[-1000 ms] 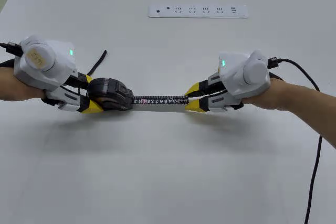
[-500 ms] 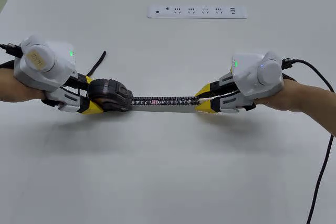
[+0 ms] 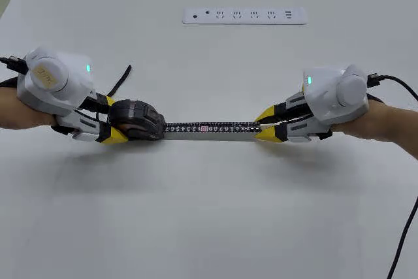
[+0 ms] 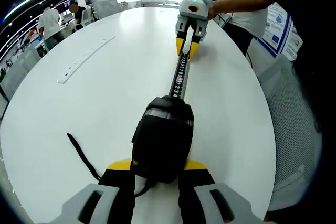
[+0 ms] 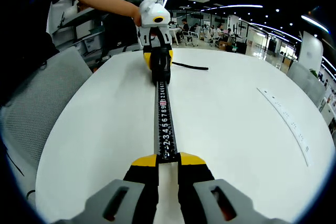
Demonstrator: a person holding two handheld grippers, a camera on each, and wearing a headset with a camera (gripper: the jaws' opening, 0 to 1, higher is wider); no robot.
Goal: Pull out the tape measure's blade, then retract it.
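A black tape measure case [image 3: 136,119] rests on the white table, held between the jaws of my left gripper [image 3: 114,119]. In the left gripper view the case [image 4: 163,137] sits between the yellow-tipped jaws of that gripper [image 4: 156,167]. Its dark numbered blade [image 3: 210,127] runs to the right, low over the table. My right gripper [image 3: 266,125] is shut on the blade's end. From the right gripper view the blade [image 5: 163,119] stretches away from the gripper [image 5: 168,160] to the case [image 5: 159,59].
A white power strip [image 3: 245,15] lies at the far side of the table. The case's black wrist strap [image 3: 121,78] trails behind it. A black cable [image 3: 406,233] hangs from the right hand. Chairs stand around the table's edge.
My right gripper has moved to the right with the blade's end, so more blade is out of the case. The left gripper and the case have stayed put.
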